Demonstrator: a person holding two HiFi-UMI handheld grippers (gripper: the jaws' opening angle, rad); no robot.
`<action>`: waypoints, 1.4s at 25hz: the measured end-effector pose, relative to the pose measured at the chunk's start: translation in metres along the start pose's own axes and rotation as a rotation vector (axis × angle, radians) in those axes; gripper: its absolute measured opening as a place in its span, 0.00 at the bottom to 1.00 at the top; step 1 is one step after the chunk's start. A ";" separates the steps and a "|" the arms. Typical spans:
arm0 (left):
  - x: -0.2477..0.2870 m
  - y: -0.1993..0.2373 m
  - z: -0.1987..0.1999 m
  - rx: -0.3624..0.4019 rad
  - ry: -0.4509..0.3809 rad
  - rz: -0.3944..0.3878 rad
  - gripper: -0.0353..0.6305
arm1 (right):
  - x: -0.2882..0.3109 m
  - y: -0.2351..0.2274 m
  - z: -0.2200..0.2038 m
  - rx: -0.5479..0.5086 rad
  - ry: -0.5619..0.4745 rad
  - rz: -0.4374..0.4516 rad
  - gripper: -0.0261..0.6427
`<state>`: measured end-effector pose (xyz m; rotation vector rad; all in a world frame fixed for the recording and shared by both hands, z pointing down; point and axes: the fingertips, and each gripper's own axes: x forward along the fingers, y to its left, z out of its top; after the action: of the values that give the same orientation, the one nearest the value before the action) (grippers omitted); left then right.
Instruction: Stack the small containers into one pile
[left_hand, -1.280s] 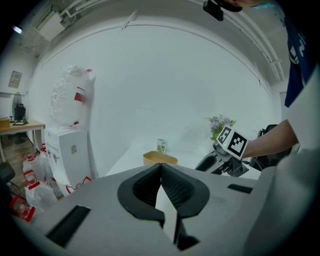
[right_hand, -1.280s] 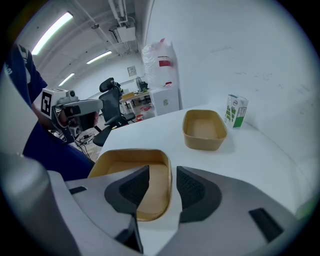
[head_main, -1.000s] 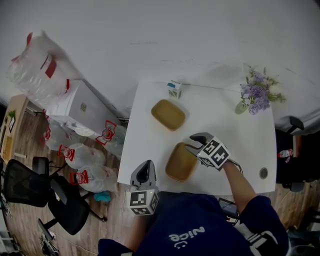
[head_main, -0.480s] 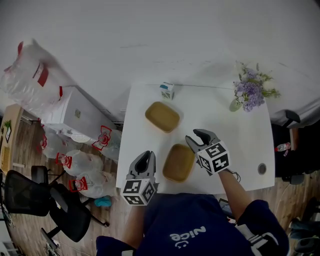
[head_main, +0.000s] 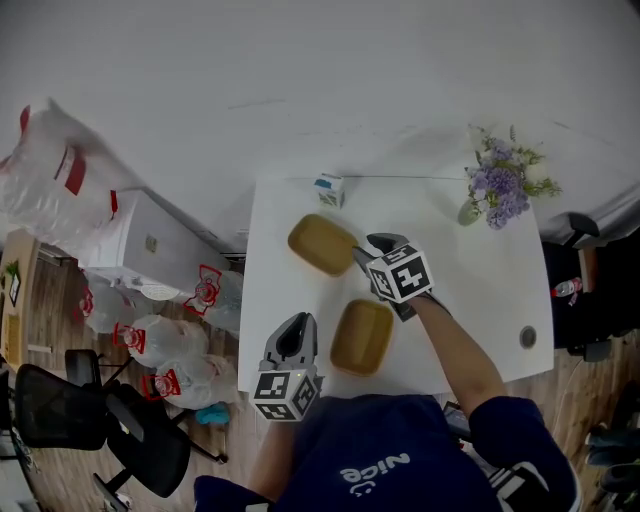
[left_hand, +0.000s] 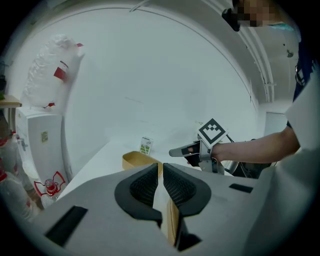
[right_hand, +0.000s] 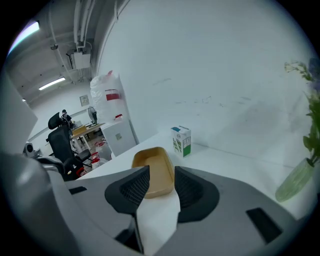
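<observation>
- Two tan containers on the white table (head_main: 480, 290), apart, not stacked.
- far container (head_main: 320, 243): near the table's back left, lying at a slant, empty inside.
- near container (head_main: 362, 335): close to the front edge, between the two grippers, empty, nothing touching it.
- right gripper (head_main: 370, 250): held over the table just beside the far container's right end, pointing down toward it. Jaws spread wide. In the right gripper view the container's near end shows in the gap beyond the tips; pads not pinching it, contact can't be told.
- left gripper (head_main: 292, 332): at the table's front left edge, just left of the near container. Jaws drawn together to a thin slit, nothing pinched; a tan strip shows through the slit in the left gripper view.
- small green-and-white carton (head_main: 328, 189): upright at the back edge, behind the far container, apart from it.
- vase of purple flowers (head_main: 495, 185): back right corner, well apart from both containers.
- off the table at left: white cabinet (head_main: 150, 240), clear plastic bags (head_main: 150, 310) on the floor, black office chair (head_main: 60, 410).
</observation>
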<state>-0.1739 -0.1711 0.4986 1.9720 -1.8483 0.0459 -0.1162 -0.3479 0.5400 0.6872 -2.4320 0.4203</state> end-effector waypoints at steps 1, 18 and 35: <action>0.001 0.002 -0.001 -0.003 0.003 0.003 0.10 | 0.009 -0.001 0.003 -0.013 0.019 0.007 0.29; 0.021 0.056 0.010 -0.016 0.017 0.077 0.09 | 0.119 -0.025 -0.020 -0.080 0.344 0.068 0.29; 0.022 0.059 0.004 -0.005 0.035 0.078 0.09 | 0.127 -0.021 -0.018 -0.098 0.339 0.084 0.12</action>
<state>-0.2288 -0.1945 0.5189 1.8833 -1.9002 0.0979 -0.1860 -0.4052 0.6336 0.4335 -2.1480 0.4111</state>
